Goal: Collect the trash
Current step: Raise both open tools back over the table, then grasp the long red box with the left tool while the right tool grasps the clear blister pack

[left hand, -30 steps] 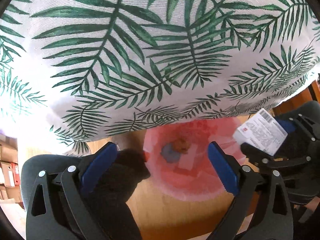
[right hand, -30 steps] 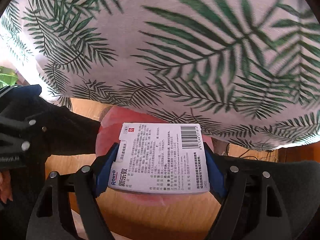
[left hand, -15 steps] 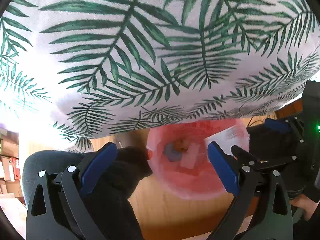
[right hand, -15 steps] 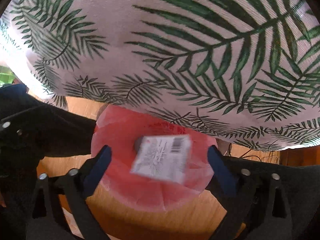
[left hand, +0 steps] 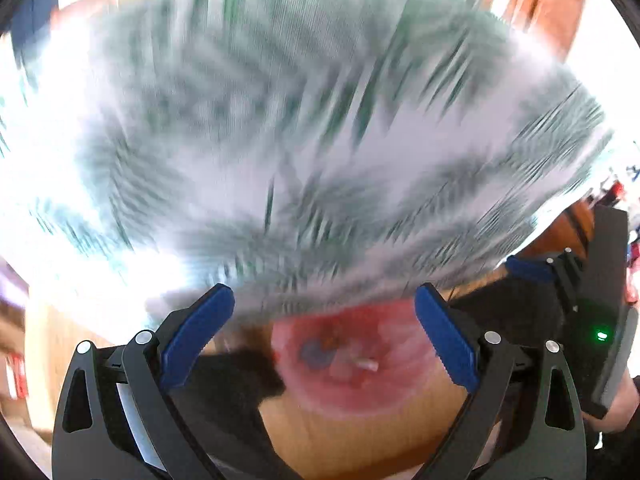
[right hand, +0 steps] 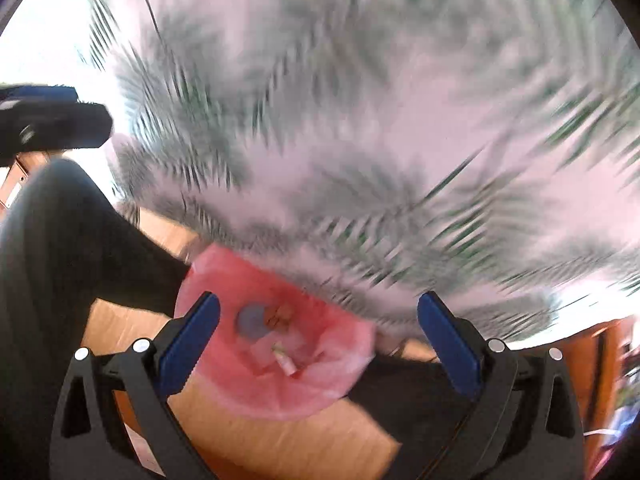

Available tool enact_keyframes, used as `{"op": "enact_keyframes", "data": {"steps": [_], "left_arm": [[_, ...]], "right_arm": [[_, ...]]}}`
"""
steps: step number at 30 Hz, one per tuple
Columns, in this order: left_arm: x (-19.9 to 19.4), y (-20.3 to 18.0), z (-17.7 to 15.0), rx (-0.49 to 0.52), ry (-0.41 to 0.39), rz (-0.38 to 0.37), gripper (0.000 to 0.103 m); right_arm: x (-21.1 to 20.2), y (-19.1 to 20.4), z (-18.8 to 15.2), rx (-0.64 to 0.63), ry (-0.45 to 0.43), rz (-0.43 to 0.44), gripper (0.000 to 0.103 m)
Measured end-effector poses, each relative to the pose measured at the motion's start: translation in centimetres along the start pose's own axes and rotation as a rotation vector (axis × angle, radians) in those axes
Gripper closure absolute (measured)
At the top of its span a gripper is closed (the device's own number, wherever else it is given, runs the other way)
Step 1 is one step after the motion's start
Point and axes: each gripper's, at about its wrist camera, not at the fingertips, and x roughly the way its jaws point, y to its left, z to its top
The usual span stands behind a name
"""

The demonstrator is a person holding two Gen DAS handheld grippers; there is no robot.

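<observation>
A bin lined with a pink bag [left hand: 392,384] stands on the wooden floor below the table edge; it also shows in the right wrist view [right hand: 320,384]. Several bits of trash lie inside it, among them a blue round piece [right hand: 250,322] and a small white scrap [right hand: 286,364]. My left gripper [left hand: 324,338] is open and empty above the bin. My right gripper [right hand: 318,338] is open and empty above the bin too, and shows at the right of the left wrist view [left hand: 560,280]. Both views are blurred by motion.
A palm-leaf tablecloth [left hand: 300,140] hangs over the table edge and fills the upper part of both views [right hand: 380,120]. A black office chair [right hand: 60,248] stands to the left of the bin. The wooden floor [left hand: 360,444] lies around the bin.
My right gripper opened and let go of the white printed box, which fell into the pink bin. Both grippers have since swung upward, away from the bin.
</observation>
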Motion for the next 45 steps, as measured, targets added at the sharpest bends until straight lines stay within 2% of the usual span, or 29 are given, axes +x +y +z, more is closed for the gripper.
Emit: {"op": "enact_keyframes", "data": {"steps": [5, 9, 12, 17, 21, 22, 23, 25, 31, 32, 33, 38, 42, 45], "left_arm": [[-6.7, -1.3, 6.0, 0.051, -0.182, 0.012, 0.006], [-9.5, -2.2, 11.5, 0.091, -0.291, 0.019, 0.006], [-9.4, -2.3, 15.3, 0.11, -0.322, 0.034, 0.006], [-8.1, -1.7, 19.0, 0.089, -0.32, 0.081, 0.006], [-6.4, -0.9, 19.4, 0.078, -0.28, 0.104, 0.006], [-6.1, -0.7, 19.3, 0.076, -0.274, 0.105, 0.006], [-5.6, -0.4, 19.3, 0.068, -0.264, 0.102, 0.006], [-4.8, 0.0, 19.4, 0.068, -0.248, 0.109, 0.006], [-3.7, 0.8, 19.3, 0.058, -0.231, 0.109, 0.006], [-3.5, 0.9, 19.4, 0.057, -0.23, 0.107, 0.006], [-3.4, 0.9, 19.5, 0.055, -0.229, 0.105, 0.006], [-3.2, 0.4, 20.7, 0.032, -0.239, 0.077, 0.006], [-3.2, -0.8, 23.1, 0.001, -0.264, 0.048, 0.006], [-2.0, -2.4, 25.7, 0.005, -0.253, 0.042, 0.006]], "right_arm": [[-8.8, -3.6, 4.7, 0.057, -0.201, -0.073, 0.005], [-12.4, -5.8, 8.5, 0.078, -0.316, -0.113, 0.005], [-13.3, -7.5, 11.7, 0.068, -0.37, -0.14, 0.005], [-12.6, -8.9, 17.1, 0.054, -0.428, -0.123, 0.005], [-9.3, -8.8, 21.6, 0.014, -0.406, -0.12, 0.01], [-8.9, -8.5, 22.2, 0.001, -0.39, -0.127, 0.013], [-7.6, -8.4, 23.4, -0.013, -0.361, -0.138, 0.021], [-6.2, -8.5, 24.5, 0.0, -0.326, -0.122, 0.032], [-3.2, -8.6, 26.1, 0.011, -0.27, -0.122, 0.04], [-2.7, -8.5, 26.3, 0.012, -0.254, -0.119, 0.053], [-2.1, -8.7, 26.6, 0.02, -0.219, -0.109, 0.059], [-2.7, -9.8, 26.2, 0.046, -0.226, -0.073, 0.065], [-4.6, -10.5, 24.0, 0.062, -0.248, -0.082, 0.065], [-5.8, -10.7, 22.0, 0.067, -0.255, -0.094, 0.065]]}}
